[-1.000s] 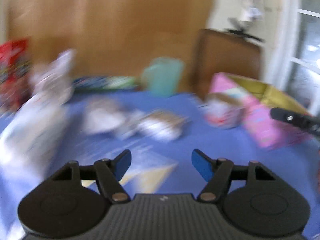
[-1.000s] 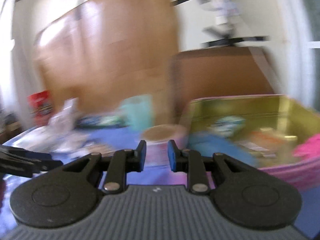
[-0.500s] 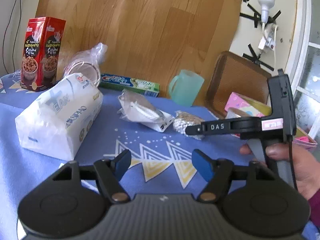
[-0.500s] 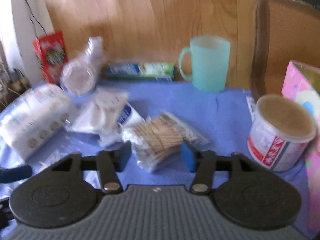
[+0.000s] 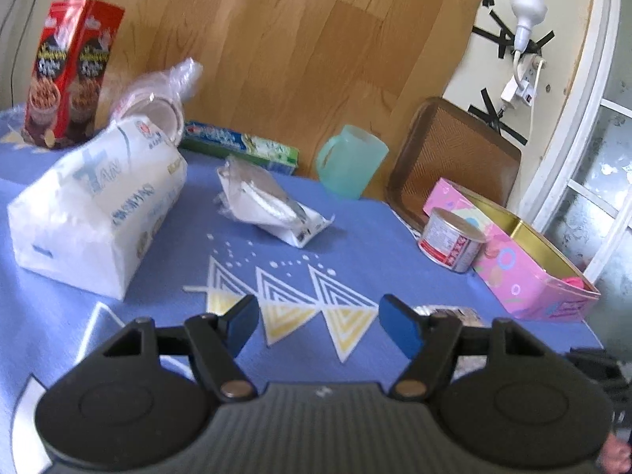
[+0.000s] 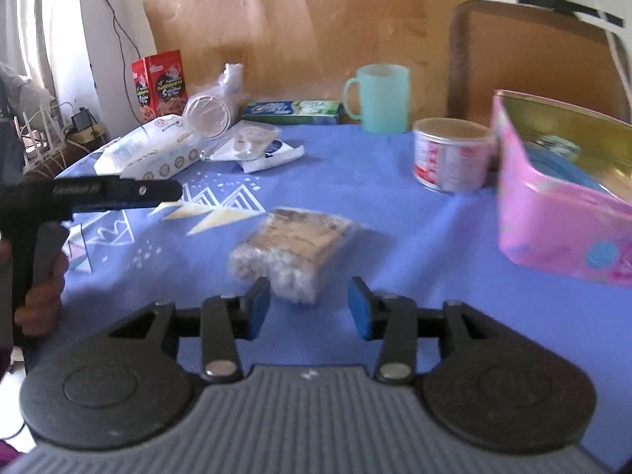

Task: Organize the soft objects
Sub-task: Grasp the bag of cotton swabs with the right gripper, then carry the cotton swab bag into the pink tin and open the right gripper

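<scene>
Right tool (image 6: 309,308) had just been opening, jaws apart around the cotton-swab packet's (image 6: 291,251) near end, unpinched, on my bench (image 6: 395,205). Left tool (image 5: 319,326) stood half-open, empty. One packet; labels unreadable.

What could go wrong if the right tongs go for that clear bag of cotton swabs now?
1. The right tongs, which have just been opening, straddle only the near corner of the swab bag; slippery film may slide out.
2. The can stands close against the pink tin; a swing toward the tin could knock it.
</scene>
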`<act>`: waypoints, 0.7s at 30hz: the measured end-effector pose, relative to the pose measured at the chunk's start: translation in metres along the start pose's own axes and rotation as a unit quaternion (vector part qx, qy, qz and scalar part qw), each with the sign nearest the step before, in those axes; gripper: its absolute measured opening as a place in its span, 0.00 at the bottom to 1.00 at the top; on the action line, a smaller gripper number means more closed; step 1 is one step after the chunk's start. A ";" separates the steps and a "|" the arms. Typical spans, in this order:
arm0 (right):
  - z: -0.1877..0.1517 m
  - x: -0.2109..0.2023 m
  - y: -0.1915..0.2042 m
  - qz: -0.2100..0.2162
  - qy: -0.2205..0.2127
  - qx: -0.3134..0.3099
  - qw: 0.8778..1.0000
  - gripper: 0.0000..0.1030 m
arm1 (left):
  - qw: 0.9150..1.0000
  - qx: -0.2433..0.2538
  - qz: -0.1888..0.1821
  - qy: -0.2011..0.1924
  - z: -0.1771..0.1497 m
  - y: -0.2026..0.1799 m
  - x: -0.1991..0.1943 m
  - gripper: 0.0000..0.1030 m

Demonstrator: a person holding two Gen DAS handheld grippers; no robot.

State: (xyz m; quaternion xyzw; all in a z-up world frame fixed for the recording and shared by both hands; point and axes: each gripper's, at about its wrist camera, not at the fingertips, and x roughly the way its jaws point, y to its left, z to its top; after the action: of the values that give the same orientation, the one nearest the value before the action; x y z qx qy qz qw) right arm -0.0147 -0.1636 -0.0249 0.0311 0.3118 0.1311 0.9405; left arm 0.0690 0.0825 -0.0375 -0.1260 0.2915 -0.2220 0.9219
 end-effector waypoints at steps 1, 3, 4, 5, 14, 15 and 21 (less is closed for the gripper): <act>-0.002 0.000 0.000 0.000 -0.001 -0.003 1.000 0.45 | 1.000 -0.009 -0.010 0.010 0.000 -0.002 0.002 0.67; -0.001 0.005 0.003 0.003 -0.003 -0.011 1.000 0.46 | 0.998 -0.028 -0.042 0.027 -0.001 -0.012 0.005 0.67; 0.000 0.006 0.004 0.007 -0.004 -0.015 1.000 0.47 | 0.998 -0.030 -0.053 0.033 -0.001 -0.019 0.006 0.67; 0.001 0.010 0.006 0.013 -0.006 -0.019 1.000 0.47 | 0.997 -0.028 -0.061 0.039 -0.001 -0.028 0.008 0.67; 0.006 0.036 0.011 0.028 -0.006 -0.049 0.998 0.32 | 0.990 0.001 -0.093 0.108 -0.016 -0.087 0.052 0.52; 0.004 0.033 0.011 0.027 -0.009 -0.050 0.998 0.29 | 0.991 0.018 -0.086 0.100 -0.020 -0.093 0.050 0.52; -0.013 0.005 0.007 0.011 -0.043 -0.039 0.998 0.25 | 0.988 0.041 -0.109 0.103 -0.022 -0.118 0.042 0.50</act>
State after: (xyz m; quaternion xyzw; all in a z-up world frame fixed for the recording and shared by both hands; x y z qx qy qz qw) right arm -0.0201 -0.1558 -0.0374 0.0036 0.2659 0.1518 0.9520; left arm 0.0470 -0.0431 -0.0323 -0.0955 0.3603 -0.3443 0.8617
